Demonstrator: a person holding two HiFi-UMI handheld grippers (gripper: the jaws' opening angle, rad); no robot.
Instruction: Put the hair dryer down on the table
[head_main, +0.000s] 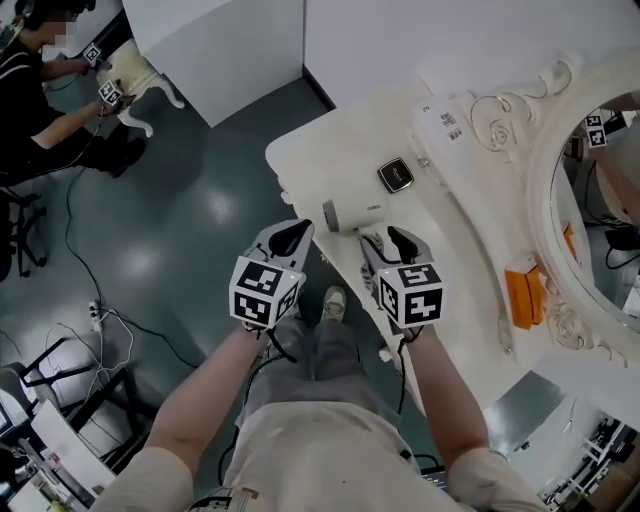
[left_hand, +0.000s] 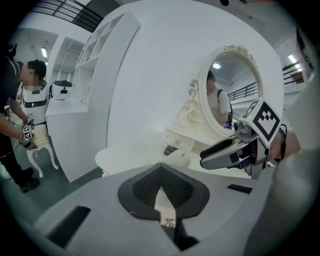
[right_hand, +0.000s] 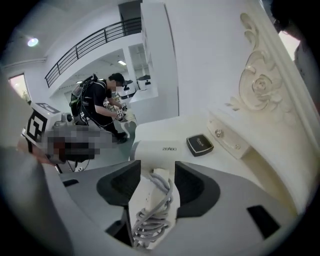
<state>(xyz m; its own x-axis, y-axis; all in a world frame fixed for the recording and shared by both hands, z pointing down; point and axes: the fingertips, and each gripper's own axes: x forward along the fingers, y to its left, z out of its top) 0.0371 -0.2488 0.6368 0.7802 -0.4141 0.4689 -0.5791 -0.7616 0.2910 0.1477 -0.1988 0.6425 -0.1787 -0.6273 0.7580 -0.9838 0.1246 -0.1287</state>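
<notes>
A white hair dryer (head_main: 352, 214) lies across the near edge of the white dressing table (head_main: 320, 150), its barrel pointing left. My right gripper (head_main: 390, 240) is shut on its handle, which has the grey cord (right_hand: 152, 205) wound round it. The barrel (right_hand: 155, 149) shows just beyond the jaws of that gripper (right_hand: 156, 172). Whether the dryer rests on the tabletop I cannot tell. My left gripper (head_main: 292, 236) hangs beside it, off the table's edge, shut with nothing in it (left_hand: 161, 172). From the left gripper view the right gripper (left_hand: 220, 152) is at the right.
A small black box (head_main: 396, 175) lies on the table behind the dryer. An ornate oval mirror (head_main: 560, 120) stands at the right, with an orange object (head_main: 524, 292) at its base. A person (head_main: 40, 90) works at a small white table far left. Cables lie on the floor (head_main: 100, 320).
</notes>
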